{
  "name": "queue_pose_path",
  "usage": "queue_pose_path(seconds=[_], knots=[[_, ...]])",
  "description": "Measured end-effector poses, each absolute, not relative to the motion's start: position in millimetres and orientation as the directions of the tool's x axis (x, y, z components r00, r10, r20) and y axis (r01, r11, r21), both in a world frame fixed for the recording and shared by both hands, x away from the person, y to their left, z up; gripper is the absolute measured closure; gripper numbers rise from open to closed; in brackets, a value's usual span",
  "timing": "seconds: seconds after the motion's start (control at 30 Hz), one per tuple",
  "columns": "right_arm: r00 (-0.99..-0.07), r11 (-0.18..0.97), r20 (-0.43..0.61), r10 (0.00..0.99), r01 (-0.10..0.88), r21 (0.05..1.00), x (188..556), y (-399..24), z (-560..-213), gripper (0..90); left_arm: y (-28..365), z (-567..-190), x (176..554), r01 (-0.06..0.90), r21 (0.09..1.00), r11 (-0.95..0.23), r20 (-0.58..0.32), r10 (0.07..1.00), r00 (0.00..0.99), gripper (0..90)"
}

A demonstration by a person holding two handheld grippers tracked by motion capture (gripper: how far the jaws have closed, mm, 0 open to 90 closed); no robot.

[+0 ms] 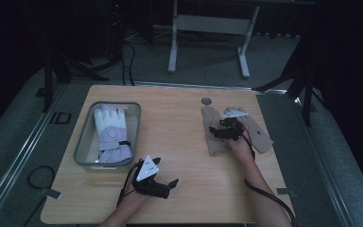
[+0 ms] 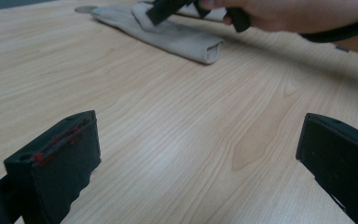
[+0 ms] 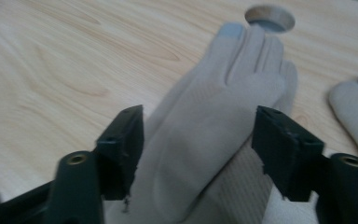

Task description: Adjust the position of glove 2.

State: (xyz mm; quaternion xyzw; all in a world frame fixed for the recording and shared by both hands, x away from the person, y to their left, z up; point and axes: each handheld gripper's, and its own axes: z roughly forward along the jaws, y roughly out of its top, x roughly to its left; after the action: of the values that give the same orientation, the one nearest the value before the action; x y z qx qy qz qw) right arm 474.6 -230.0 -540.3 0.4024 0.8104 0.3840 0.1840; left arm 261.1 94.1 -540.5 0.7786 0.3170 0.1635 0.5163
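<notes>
Straddling a beige glove (image 3: 214,126), the right gripper (image 3: 198,149) has its jaws partly open, one on each side of the glove's palm, and whether the pads touch the fabric cannot be told. That glove lies flat on the wooden table (image 1: 184,142), its fingers pointing toward a round hole (image 3: 269,17) near the table's far edge. In the high view the right gripper (image 1: 227,130) sits over this glove (image 1: 213,132) at the right half of the table, with a second beige glove (image 1: 260,135) just beside it. The left gripper (image 1: 163,184) hovers over bare wood near the front edge, jaws spread wide with nothing between them. Farther left stands a grey bin (image 1: 82,142) holding a pair of white and lilac gloves (image 1: 111,132).
</notes>
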Motion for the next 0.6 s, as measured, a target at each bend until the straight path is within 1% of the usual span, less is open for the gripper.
queue_pose_path(seconds=[0.13, 0.17, 0.2, 0.23, 0.27, 0.3, 0.33, 0.4, 0.43, 0.47, 0.53, 0.6], knots=[[-0.615, 0.441, -0.021, 0.788, 0.541, 0.716, 483, -224, -551, 31.8, 96, -541, 261, 0.329, 0.906, -0.265, -0.08, 0.657, 0.749, 0.0], [-0.619, 0.447, -0.024, 0.785, 0.539, 0.713, 483, -223, -552, 32.0, 96, -542, 262, 0.334, 0.903, -0.268, -0.083, 0.657, 0.75, 0.0], [-0.617, 0.447, -0.022, 0.786, 0.545, 0.709, 483, -221, -552, 34.3, 96, -542, 262, 0.334, 0.904, -0.267, -0.083, 0.658, 0.748, 0.0], [-0.618, 0.448, -0.019, 0.786, 0.548, 0.706, 482, -221, -551, 39.1, 96, -543, 262, 0.334, 0.905, -0.264, -0.083, 0.66, 0.747, 0.0], [-0.615, 0.446, -0.016, 0.788, 0.552, 0.705, 481, -220, -550, 41.7, 96, -543, 262, 0.339, 0.902, -0.267, -0.084, 0.661, 0.746, 0.0], [-0.614, 0.445, -0.015, 0.789, 0.555, 0.703, 480, -219, -550, 49.1, 96, -544, 262, 0.339, 0.903, -0.266, -0.085, 0.661, 0.745, 0.0], [-0.613, 0.445, -0.015, 0.79, 0.557, 0.701, 478, -218, -549, 58.8, 96, -544, 262, 0.336, 0.905, -0.261, -0.087, 0.661, 0.746, 0.0], [-0.593, 0.427, -0.013, 0.805, 0.563, 0.708, 474, -215, -549, 71.4, 96, -544, 261, 0.334, 0.905, -0.263, -0.083, 0.662, 0.745, 0.0], [-0.573, 0.399, 0.006, 0.82, 0.578, 0.712, 473, -214, -549, 75.1, 96, -544, 261, 0.331, 0.908, -0.258, -0.083, 0.662, 0.745, 0.0], [-0.549, 0.37, 0.021, 0.835, 0.59, 0.718, 471, -213, -549, 76.8, 96, -544, 261, 0.332, 0.907, -0.258, -0.084, 0.663, 0.744, 0.0], [-0.536, 0.353, 0.03, 0.844, 0.596, 0.721, 470, -211, -550, 77.7, 97, -544, 262, 0.329, 0.909, -0.254, -0.084, 0.663, 0.744, 0.0], [-0.503, 0.307, 0.07, 0.861, 0.625, 0.718, 465, -207, -544, 78.8, 97, -544, 262, 0.332, 0.908, -0.255, -0.084, 0.666, 0.742, 0.0]])
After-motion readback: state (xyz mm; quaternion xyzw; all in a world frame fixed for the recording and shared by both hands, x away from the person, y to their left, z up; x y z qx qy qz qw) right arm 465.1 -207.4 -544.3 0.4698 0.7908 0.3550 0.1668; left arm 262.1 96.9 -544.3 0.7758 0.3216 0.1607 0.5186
